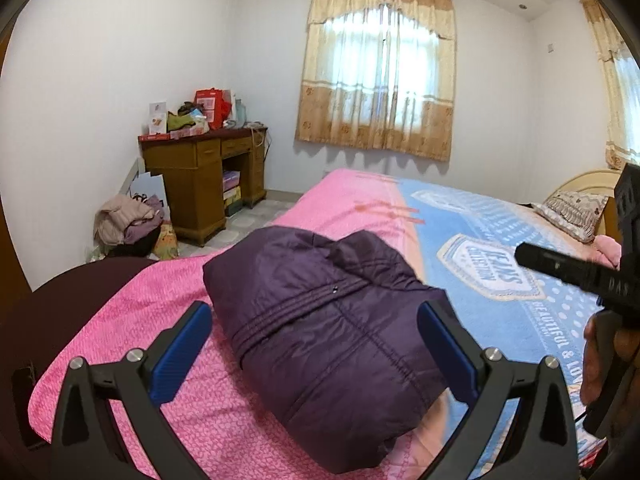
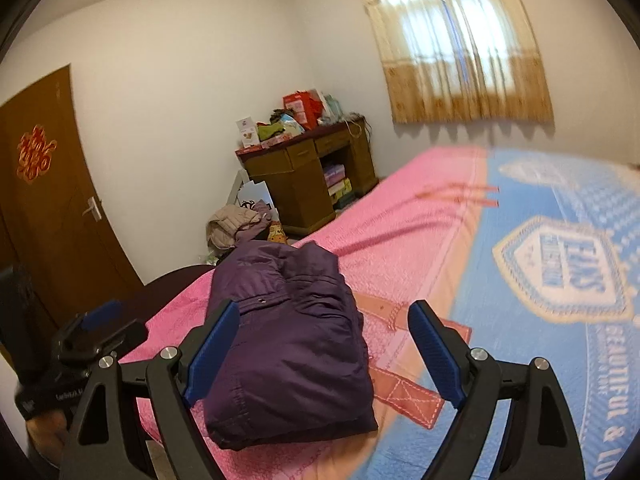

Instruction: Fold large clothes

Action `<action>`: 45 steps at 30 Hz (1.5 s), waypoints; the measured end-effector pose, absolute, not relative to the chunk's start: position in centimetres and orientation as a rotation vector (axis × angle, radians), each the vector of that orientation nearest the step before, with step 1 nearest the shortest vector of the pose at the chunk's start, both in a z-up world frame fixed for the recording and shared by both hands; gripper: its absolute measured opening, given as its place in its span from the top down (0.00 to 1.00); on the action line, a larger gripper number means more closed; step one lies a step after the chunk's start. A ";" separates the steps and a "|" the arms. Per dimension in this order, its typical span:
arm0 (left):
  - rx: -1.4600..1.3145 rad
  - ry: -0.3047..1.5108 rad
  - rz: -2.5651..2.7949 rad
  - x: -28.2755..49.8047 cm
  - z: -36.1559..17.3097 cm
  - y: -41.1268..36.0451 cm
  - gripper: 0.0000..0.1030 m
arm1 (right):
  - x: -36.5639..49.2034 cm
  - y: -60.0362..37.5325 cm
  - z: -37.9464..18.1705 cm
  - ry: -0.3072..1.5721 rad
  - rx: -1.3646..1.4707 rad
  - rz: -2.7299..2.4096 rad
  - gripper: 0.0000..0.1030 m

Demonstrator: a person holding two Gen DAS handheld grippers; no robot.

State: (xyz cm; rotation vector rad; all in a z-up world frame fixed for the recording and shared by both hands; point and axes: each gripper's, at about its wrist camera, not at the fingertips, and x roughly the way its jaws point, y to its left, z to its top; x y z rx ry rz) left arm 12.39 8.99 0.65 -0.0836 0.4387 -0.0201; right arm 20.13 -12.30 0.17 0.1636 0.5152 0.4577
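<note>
Jacket [image 1: 332, 344] is where the eyes are going, a purple padded one, and it is sitting between the blue fingers [image 1: 182, 354] of the left gripper [image 1: 316, 352], which are standing wide apart and gripping nothing, with the fabric showing between them but no pad pressing into it as far as one can tell. Over on the other side the right gripper [image 2: 324, 356] is doing the same, its fingers [image 2: 214, 354] spread open and empty, hovering over the near end of the bundle. Moving outward, the jacket is lying as a compact, thick, roughly rectangular packet near the foot corner of the bed [image 1: 168, 300], on the pink part of the bedspread and just beside the blue printed part; no sleeves are trailing loose and the hood or collar end is looking tucked in at the far side. Judging by that, the folding of this piece is looking essentially finished, with perhaps only a pat or a straightening left. Further out, a heap of clothes [image 2: 236, 224] is lying on the floor beside the wooden desk [image 2: 308, 176], so more garments may be waiting, though that is only a guess. The right view is blurring toward the blue side of the bed.
</note>
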 end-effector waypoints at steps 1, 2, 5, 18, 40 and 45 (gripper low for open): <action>-0.085 0.432 -0.024 12.3 0.8 9.0 0.00 | 19.7 -11.9 0.4 0.507 0.151 0.461 0.16; -0.085 0.426 -0.026 12.3 1.0 9.1 0.00 | 19.4 -11.5 0.6 0.501 0.138 0.463 0.16; -0.086 0.421 -0.020 12.4 1.2 9.3 0.00 | 19.1 -10.7 1.0 0.491 0.111 0.471 0.16; -0.116 0.417 -0.004 12.5 1.0 10.4 0.00 | 18.4 -8.9 0.8 0.511 0.099 0.511 0.16; -0.113 0.419 -0.003 12.5 1.0 10.3 0.00 | 17.5 -8.6 0.9 0.497 0.103 0.523 0.16; -0.109 0.423 0.009 12.4 0.8 10.6 0.00 | 17.4 -8.6 0.9 0.495 0.105 0.525 0.16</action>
